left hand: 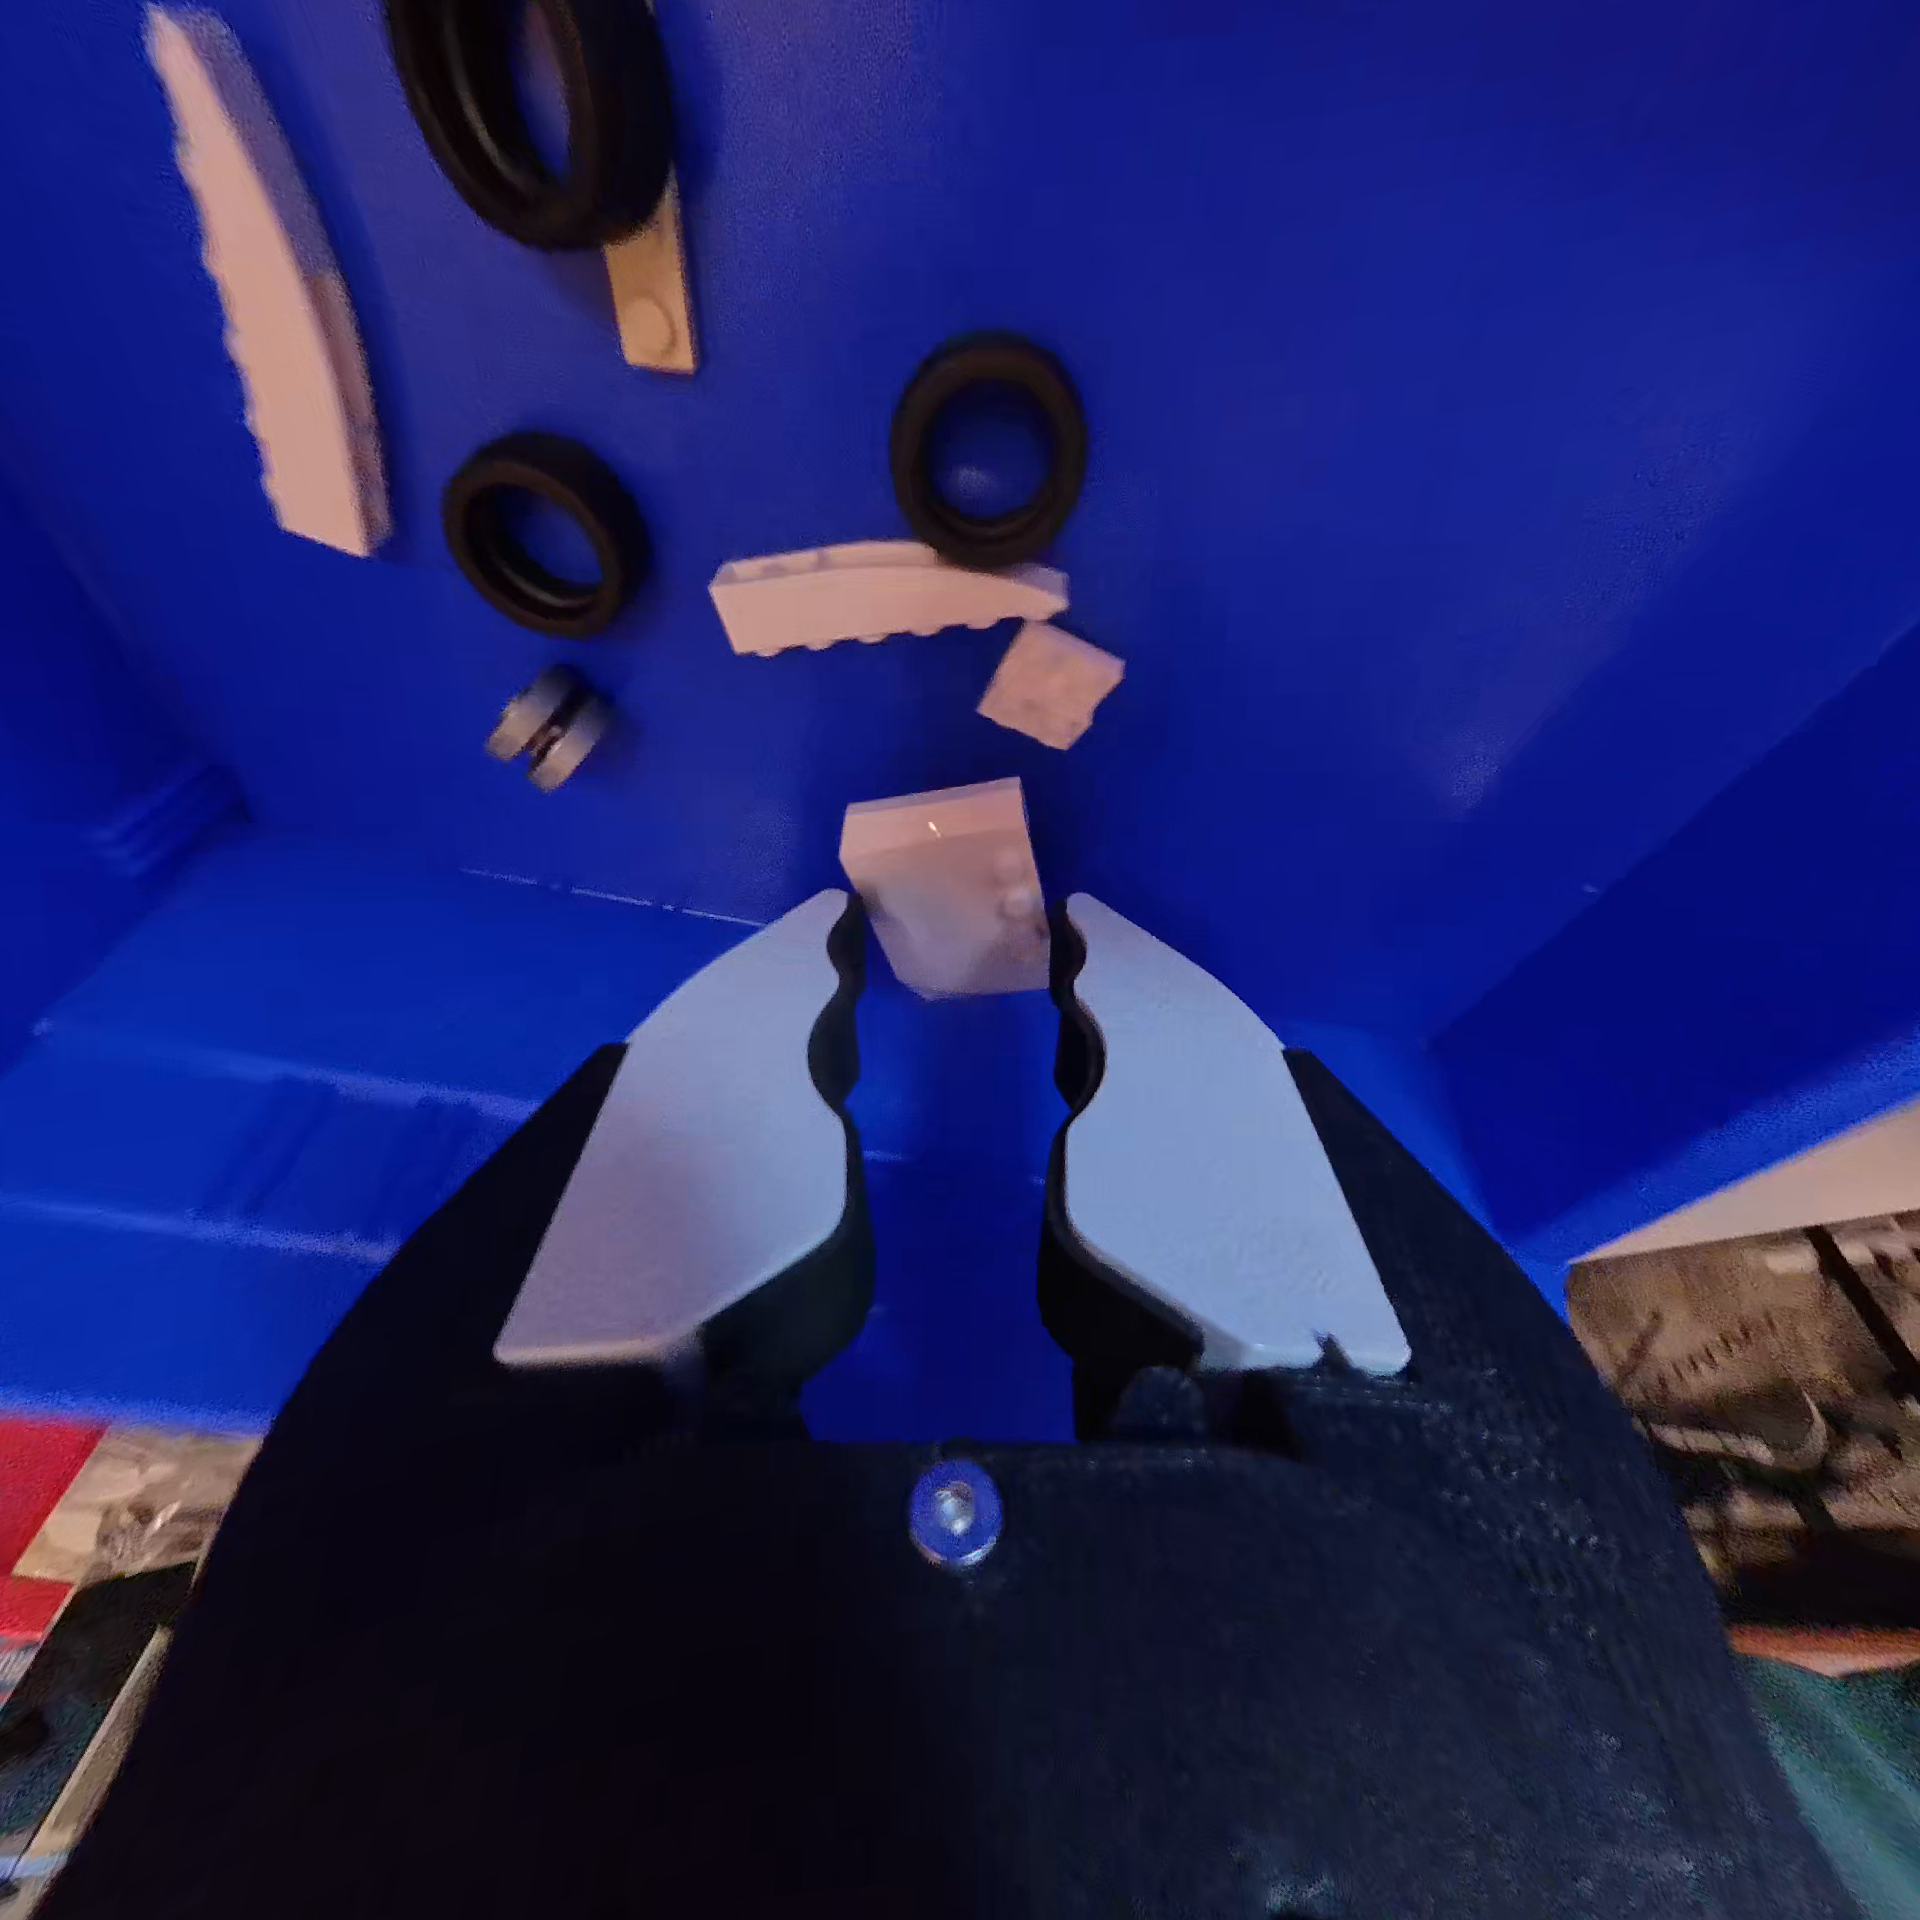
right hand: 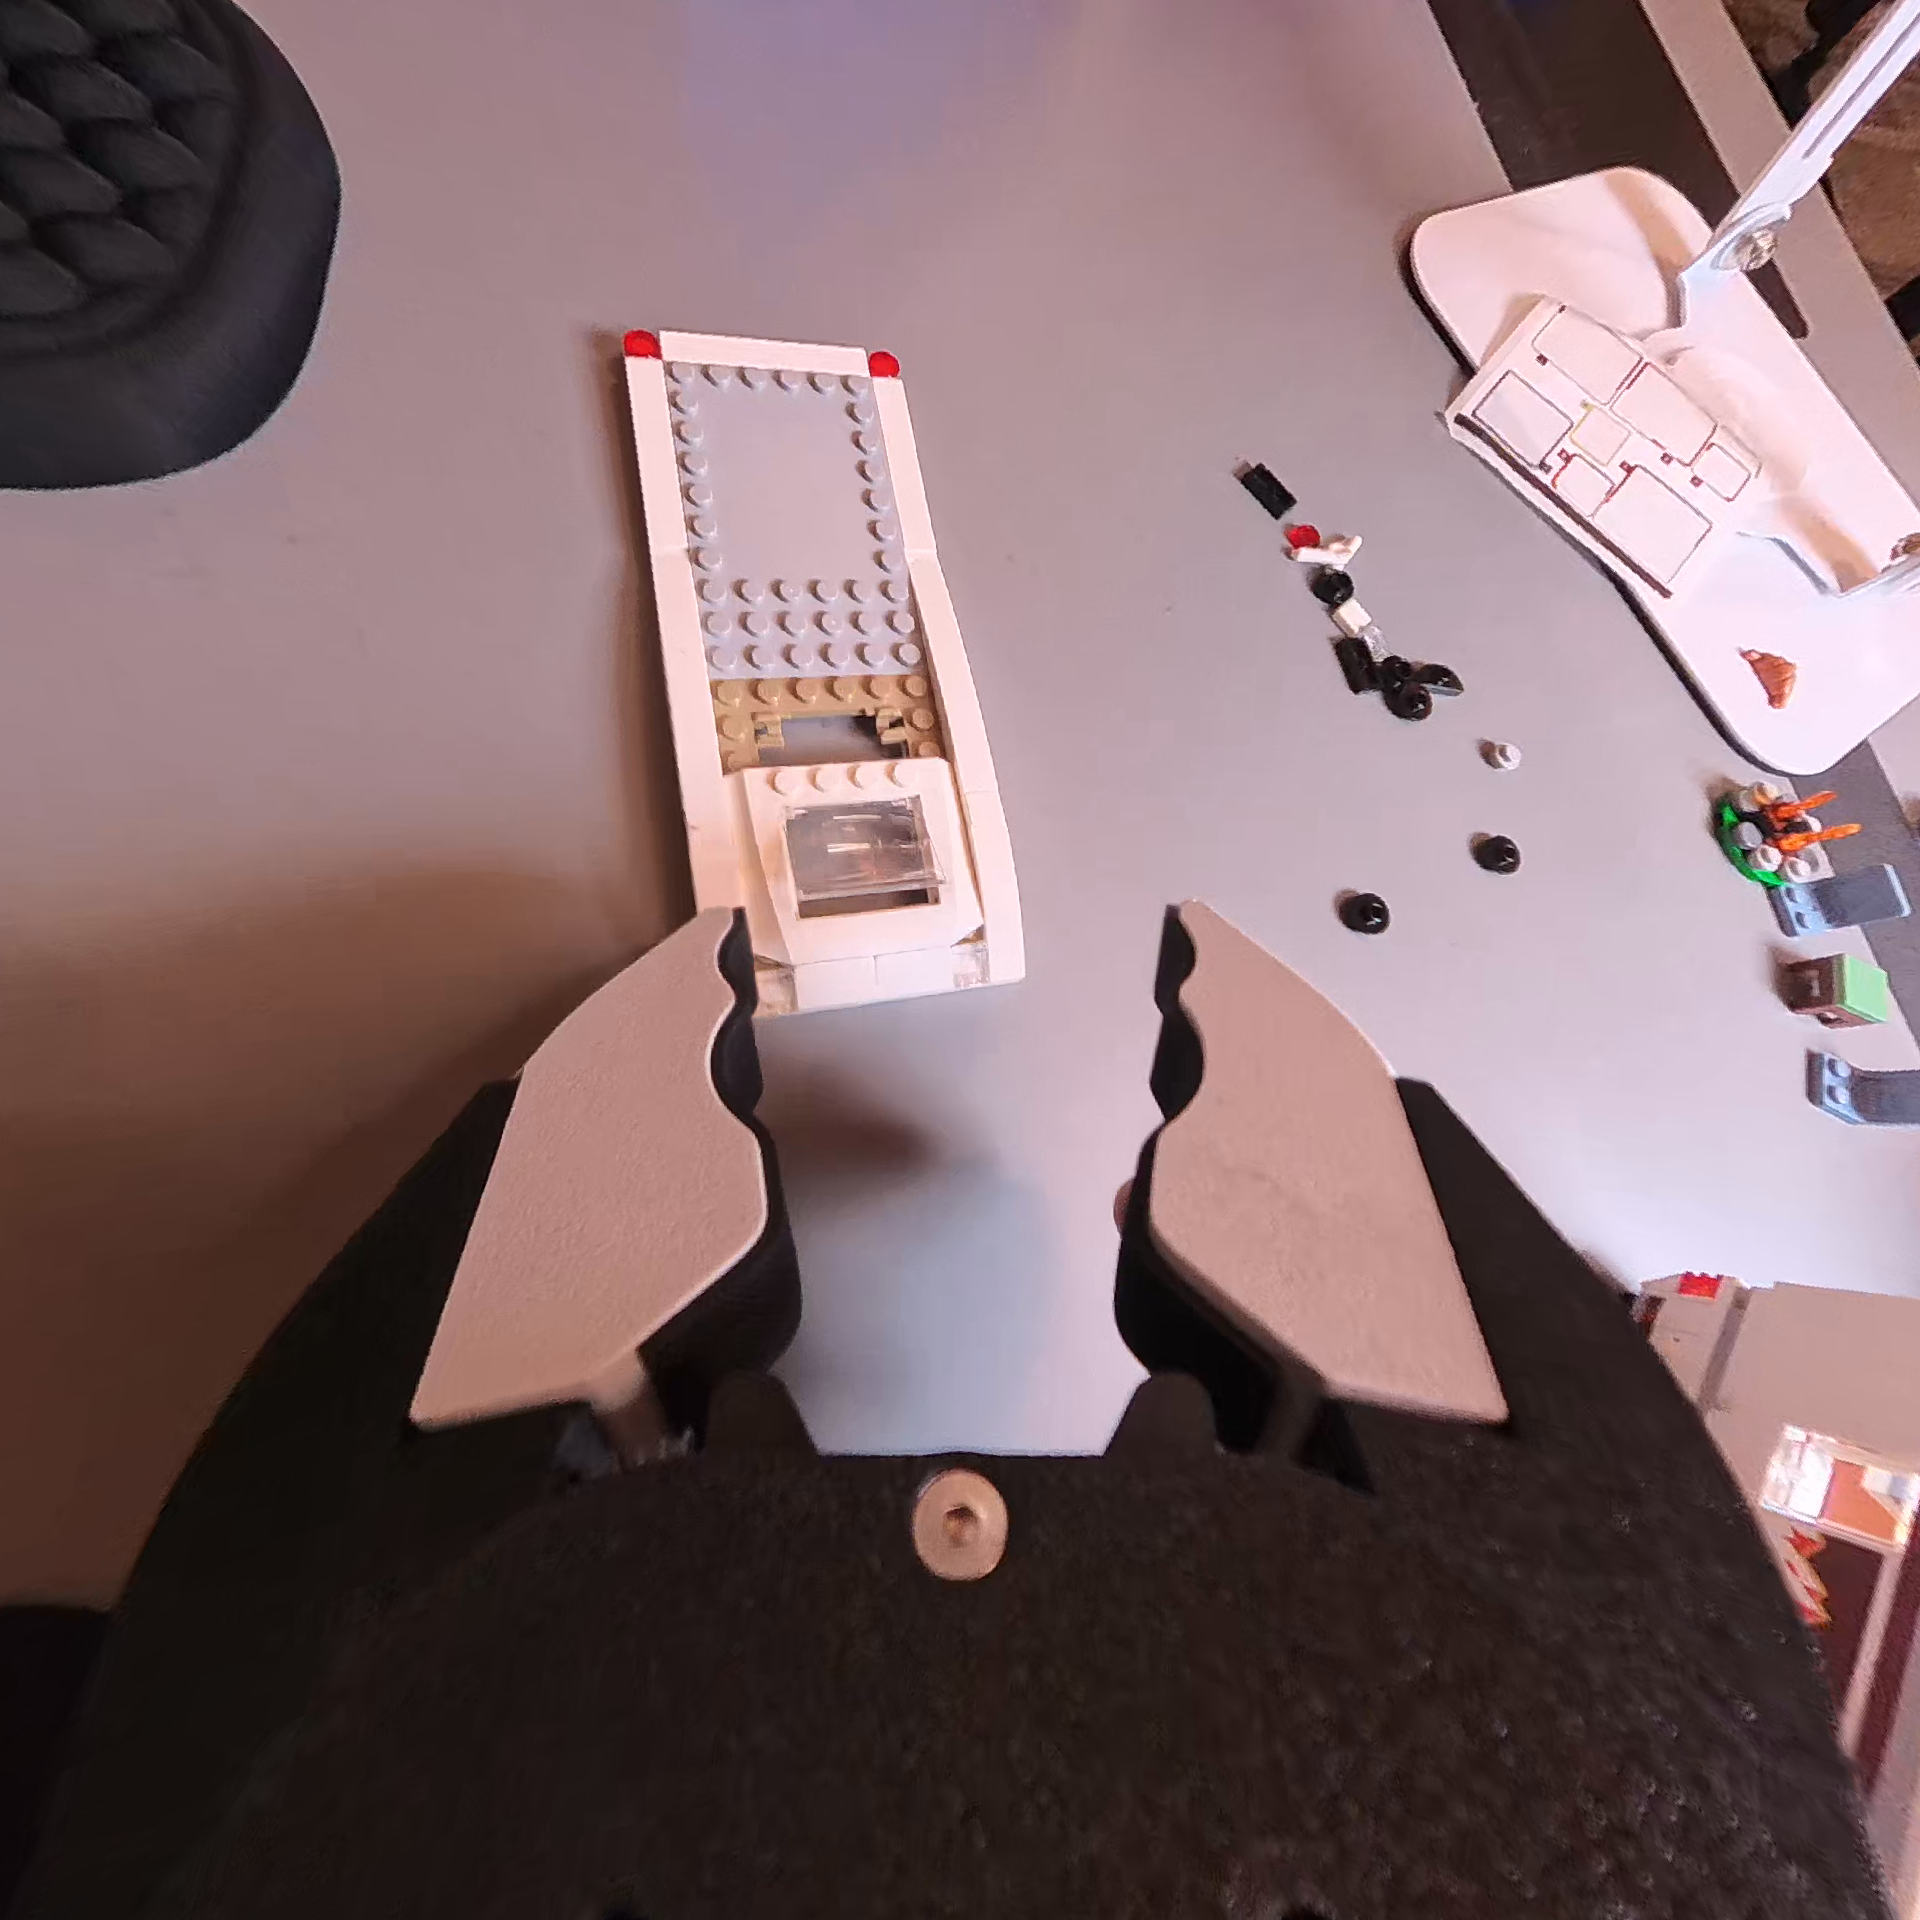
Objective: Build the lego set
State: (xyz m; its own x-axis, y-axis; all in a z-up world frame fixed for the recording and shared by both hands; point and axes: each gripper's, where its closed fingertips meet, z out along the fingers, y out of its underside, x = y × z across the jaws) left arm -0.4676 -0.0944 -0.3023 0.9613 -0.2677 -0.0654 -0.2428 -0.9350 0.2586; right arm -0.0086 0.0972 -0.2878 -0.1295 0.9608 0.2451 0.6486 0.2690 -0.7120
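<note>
In the left wrist view my left gripper (left hand: pixel 956 914) reaches into a blue bin (left hand: pixel 1351 520). Its two pads are closed on a white sloped brick (left hand: pixel 935 862), which sticks out past the fingertips. Black tyres (left hand: pixel 987 447), other white bricks (left hand: pixel 883 603) and a small grey wheel hub (left hand: pixel 551 727) lie on the bin's floor beyond it. In the right wrist view my right gripper (right hand: pixel 956 920) is open and empty above the grey table (right hand: pixel 1143 312). Its left fingertip (right hand: pixel 717 956) is at the near end of a white brick-built vehicle body (right hand: pixel 800 644) with a clear windscreen.
Small black and white parts (right hand: pixel 1371 665) lie in a row right of the build. A white lamp base (right hand: pixel 1538 260) with a sticker sheet (right hand: pixel 1610 468) stands at the far right, with more small pieces (right hand: pixel 1829 987) near the right edge. A black padded object (right hand: pixel 135 229) sits top left.
</note>
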